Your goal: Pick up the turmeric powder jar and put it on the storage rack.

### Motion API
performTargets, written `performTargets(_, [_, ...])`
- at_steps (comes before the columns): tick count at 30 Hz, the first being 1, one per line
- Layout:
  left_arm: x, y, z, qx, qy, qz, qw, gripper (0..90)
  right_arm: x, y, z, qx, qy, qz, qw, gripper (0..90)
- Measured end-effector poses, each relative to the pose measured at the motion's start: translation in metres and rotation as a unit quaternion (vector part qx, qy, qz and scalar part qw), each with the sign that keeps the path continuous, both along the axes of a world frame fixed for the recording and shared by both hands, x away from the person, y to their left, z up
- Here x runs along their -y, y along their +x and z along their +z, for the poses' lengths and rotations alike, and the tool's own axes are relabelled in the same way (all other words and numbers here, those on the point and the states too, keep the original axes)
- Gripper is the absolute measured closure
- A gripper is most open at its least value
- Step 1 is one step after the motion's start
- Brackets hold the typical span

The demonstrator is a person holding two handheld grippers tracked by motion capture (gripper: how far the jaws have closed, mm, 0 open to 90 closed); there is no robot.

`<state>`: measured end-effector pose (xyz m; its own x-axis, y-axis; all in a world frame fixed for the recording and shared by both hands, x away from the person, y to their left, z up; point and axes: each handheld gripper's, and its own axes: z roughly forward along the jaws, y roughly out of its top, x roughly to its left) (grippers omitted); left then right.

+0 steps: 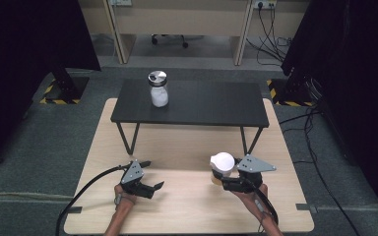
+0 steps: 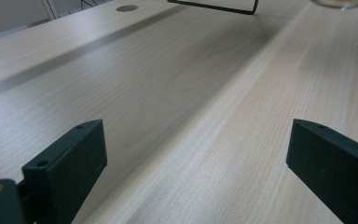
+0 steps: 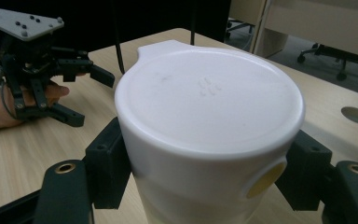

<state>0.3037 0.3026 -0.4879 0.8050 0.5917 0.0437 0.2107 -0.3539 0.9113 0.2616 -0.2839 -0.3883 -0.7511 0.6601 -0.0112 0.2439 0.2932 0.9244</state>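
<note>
Two grippers on the light wooden table (image 1: 187, 206): the left gripper (image 1: 153, 187) with jaws spread and nothing between them; the right gripper (image 1: 225, 183) clamped on one white-lidded cup (image 1: 223, 164); so one cup, one white lid (image 3: 209, 100) on it; one glass jar (image 1: 158, 89), with one metal lid, standing on one small dark shelf (image 1: 211, 105) that rests on the table; two dark wire legs under that shelf; two hands, one on each gripper; two yellow-and-black striped floor patches, one at each side; one office chair base at the back.
</note>
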Motion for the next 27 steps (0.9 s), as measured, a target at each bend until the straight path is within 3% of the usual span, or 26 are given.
performTargets(8, [0.000, 0.000, 0.000, -0.001, -0.001, 0.001, 1.0000, 4.1, -0.005, 0.010, 0.032, -0.002, 0.016, 0.023, 0.9996, 30.6])
performTargets(12, [0.000, 0.000, 0.000, -0.001, -0.001, 0.001, 1.0000, 4.1, -0.014, 0.018, 0.055, 0.003, 0.014, 0.037, 0.9992, 30.6])
performTargets(18, [0.000, 0.000, -0.001, -0.002, -0.003, 0.001, 1.0000, 4.1, -0.026, 0.041, 0.095, -0.002, 0.031, 0.061, 0.9977, 30.6])
performTargets(27, [-0.002, 0.001, -0.001, -0.005, -0.009, 0.002, 1.0000, 4.0, -0.057, 0.074, 0.150, 0.018, 0.032, 0.048, 0.9982, 30.6])
